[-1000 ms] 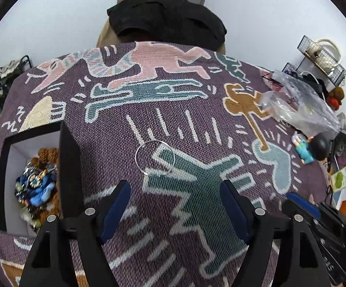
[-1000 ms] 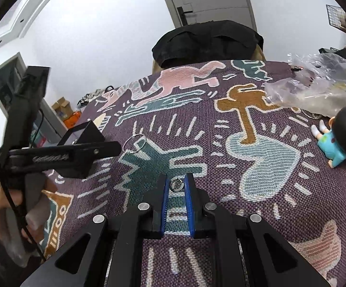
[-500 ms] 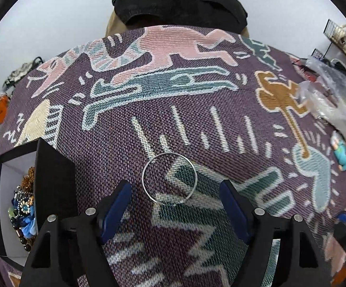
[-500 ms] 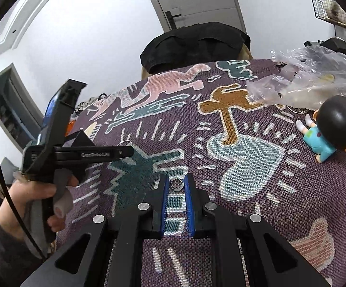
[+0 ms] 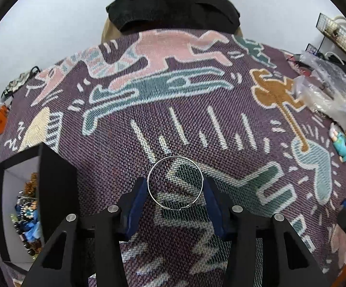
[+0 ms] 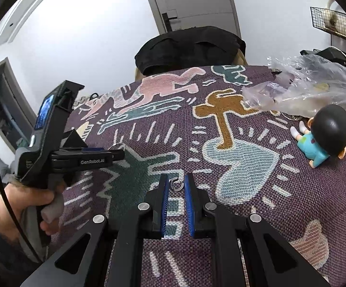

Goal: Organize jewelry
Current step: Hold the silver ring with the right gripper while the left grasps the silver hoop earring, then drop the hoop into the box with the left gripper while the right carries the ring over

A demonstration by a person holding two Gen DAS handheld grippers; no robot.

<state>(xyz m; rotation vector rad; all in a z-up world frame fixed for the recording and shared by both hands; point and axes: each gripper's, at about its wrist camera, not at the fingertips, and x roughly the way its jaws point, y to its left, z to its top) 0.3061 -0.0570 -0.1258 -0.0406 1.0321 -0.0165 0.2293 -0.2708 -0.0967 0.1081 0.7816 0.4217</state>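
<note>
A thin silver hoop (image 5: 175, 182) lies on the patterned purple cloth (image 5: 197, 124). My left gripper (image 5: 175, 189) has its blue pads touching the hoop's two sides; part of the hoop (image 6: 118, 146) shows behind it in the right wrist view, where the left gripper (image 6: 121, 154) is at mid-left. My right gripper (image 6: 176, 184) is shut on a small silver ring (image 6: 176, 183), held above the cloth. A black box (image 5: 17, 205) with a white lining holds a pile of beaded jewelry (image 5: 27, 205) at the left.
A crumpled clear plastic bag (image 6: 309, 91) lies at the right rear. A small doll (image 6: 323, 134) with a black head and teal clothes lies near it. A chair with a black garment (image 5: 173, 7) stands at the table's far edge.
My left gripper moved forward to the hoop and its jaws closed in from wide open onto the hoop's sides. My right gripper kept the small ring and shifted slightly.
</note>
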